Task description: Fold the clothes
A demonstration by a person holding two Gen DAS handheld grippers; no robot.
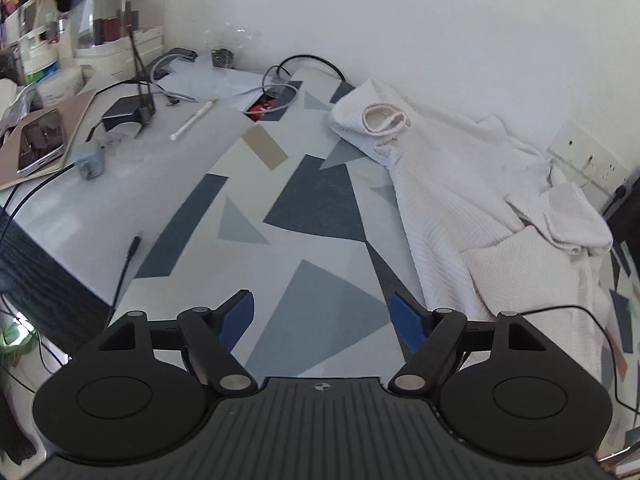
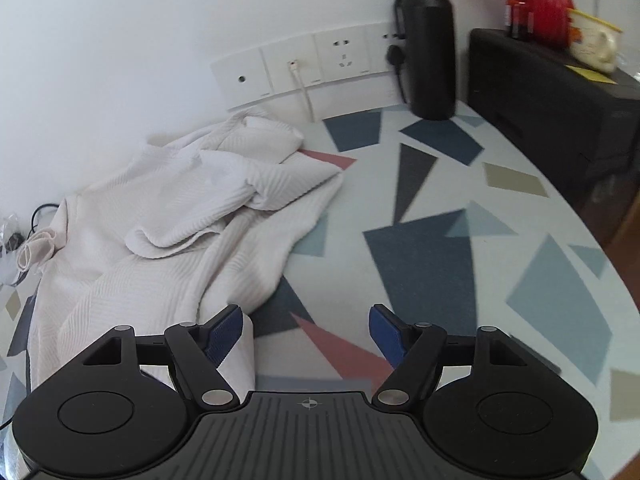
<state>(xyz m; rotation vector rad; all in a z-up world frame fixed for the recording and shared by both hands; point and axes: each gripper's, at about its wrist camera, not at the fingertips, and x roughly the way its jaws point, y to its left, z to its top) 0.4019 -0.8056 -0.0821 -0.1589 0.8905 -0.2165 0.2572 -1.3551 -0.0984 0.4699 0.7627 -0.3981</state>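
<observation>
Garment (image 2: 168,216) off-white, fine ribbed knit; tablecloth (image 2: 440,208) pale grey, navy, slate-blue, pink, tan geometric shards; gripper pads (image 1: 406,318) blue; bottle (image 2: 430,44) black; wall sockets (image 2: 304,68) white

Bright daylight, soft shadows, fisheye warp, slight blur

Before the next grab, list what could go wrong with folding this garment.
1. The white garment lies bunched against the wall, one end rumpled over itself; a grab there may catch several layers.
2. A thin black cable runs over its near edge and could snag.
3. The black bottle stands close by; a wide sweep might topple it.
Both the left gripper and right gripper are open, holding nothing.
</observation>
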